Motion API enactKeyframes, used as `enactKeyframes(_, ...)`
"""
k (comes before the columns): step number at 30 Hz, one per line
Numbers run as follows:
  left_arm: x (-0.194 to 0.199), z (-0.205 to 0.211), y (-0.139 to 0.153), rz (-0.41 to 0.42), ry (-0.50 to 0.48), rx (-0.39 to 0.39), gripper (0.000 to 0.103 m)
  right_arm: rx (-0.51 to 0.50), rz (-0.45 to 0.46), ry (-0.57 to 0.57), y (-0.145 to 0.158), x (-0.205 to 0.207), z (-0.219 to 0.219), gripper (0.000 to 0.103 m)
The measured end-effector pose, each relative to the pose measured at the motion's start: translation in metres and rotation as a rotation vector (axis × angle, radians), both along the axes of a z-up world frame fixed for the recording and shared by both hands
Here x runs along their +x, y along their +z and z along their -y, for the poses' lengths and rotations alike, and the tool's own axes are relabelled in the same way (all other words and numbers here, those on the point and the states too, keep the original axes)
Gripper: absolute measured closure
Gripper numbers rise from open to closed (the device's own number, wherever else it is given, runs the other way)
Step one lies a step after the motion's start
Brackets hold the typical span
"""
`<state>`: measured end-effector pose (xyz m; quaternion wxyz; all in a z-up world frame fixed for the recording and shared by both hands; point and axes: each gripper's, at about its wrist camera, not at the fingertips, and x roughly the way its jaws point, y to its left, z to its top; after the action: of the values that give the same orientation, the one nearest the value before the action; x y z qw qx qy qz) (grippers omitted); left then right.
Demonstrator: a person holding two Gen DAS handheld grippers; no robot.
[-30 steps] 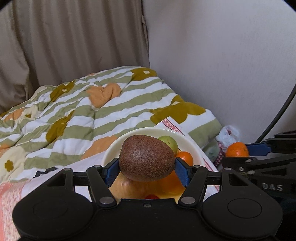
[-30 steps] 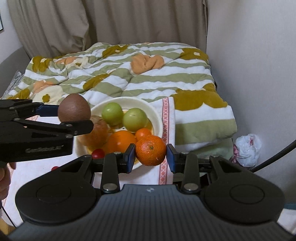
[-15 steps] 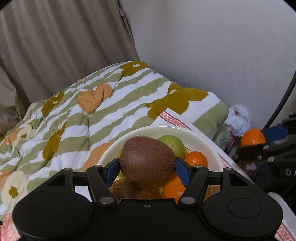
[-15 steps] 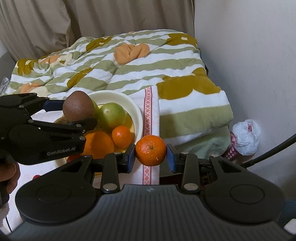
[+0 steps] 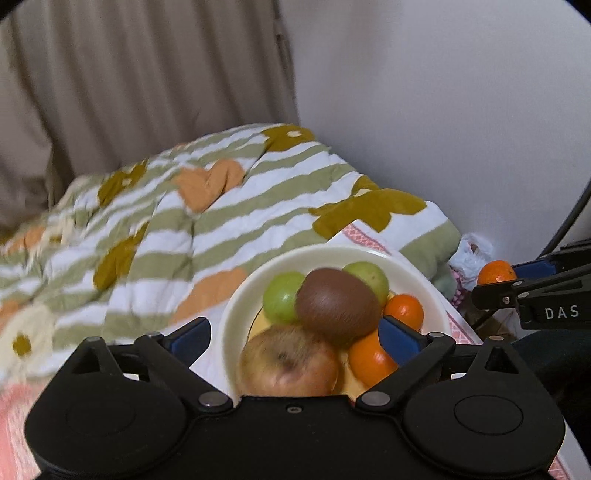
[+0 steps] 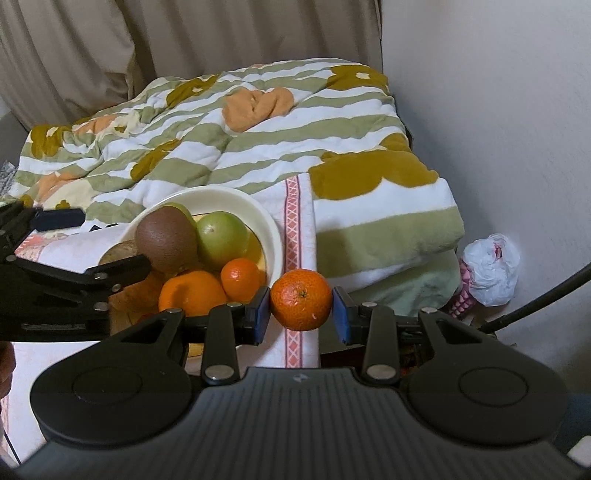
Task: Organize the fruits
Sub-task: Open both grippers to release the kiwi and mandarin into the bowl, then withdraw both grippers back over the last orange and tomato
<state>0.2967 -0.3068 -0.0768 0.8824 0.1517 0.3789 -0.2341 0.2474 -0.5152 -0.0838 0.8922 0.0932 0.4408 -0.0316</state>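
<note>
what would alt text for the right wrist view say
A right gripper holds a mandarin between blue-padded jaws, just right of a cream bowl heaped with a kiwi, green fruit and oranges. The left gripper reaches in from the left, open; a striped floral quilt lies behind.

The kiwi (image 5: 338,306) is motion-blurred and partly hides both green fruits (image 5: 282,301).

My left wrist view was smeared by motion blur, worst on the quilt (image 5: 155,236) and kiwi (image 5: 337,307). My right view stayed sharp. Light was soft, dim and warm indoors, shadows faint; fisheye corners went black and bent the curtain (image 6: 221,33).
</note>
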Motion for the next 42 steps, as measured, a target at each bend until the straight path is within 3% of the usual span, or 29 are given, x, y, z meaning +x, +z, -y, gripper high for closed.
enactKeyframes(10, -0.018, -0.04, 0.007, -0.035, 0.09, -0.041, 0.003, -0.019, 0.017, 0.114, -0.008, 0.01, -0.031, 0.052)
enactKeyframes(20, -0.036, -0.063, 0.004, -0.042, 0.144, -0.031, 0.003, -0.037, 0.047, 0.18, -0.026, 0.009, -0.042, 0.051)
enactKeyframes(25, -0.045, -0.071, 0.005, -0.045, 0.166, -0.04, 0.003, -0.08, 0.089, 0.192, -0.019, 0.0, -0.045, 0.006)
enactKeyframes(26, -0.047, -0.072, 0.006, -0.044, 0.17, -0.046, 0.003, -0.094, 0.102, 0.193, -0.017, -0.004, -0.046, 0.004)
enactKeyframes(42, -0.106, -0.106, 0.055, 0.065, 0.29, -0.134, 0.003, -0.116, 0.178, 0.217, 0.035, -0.057, -0.068, 0.002)
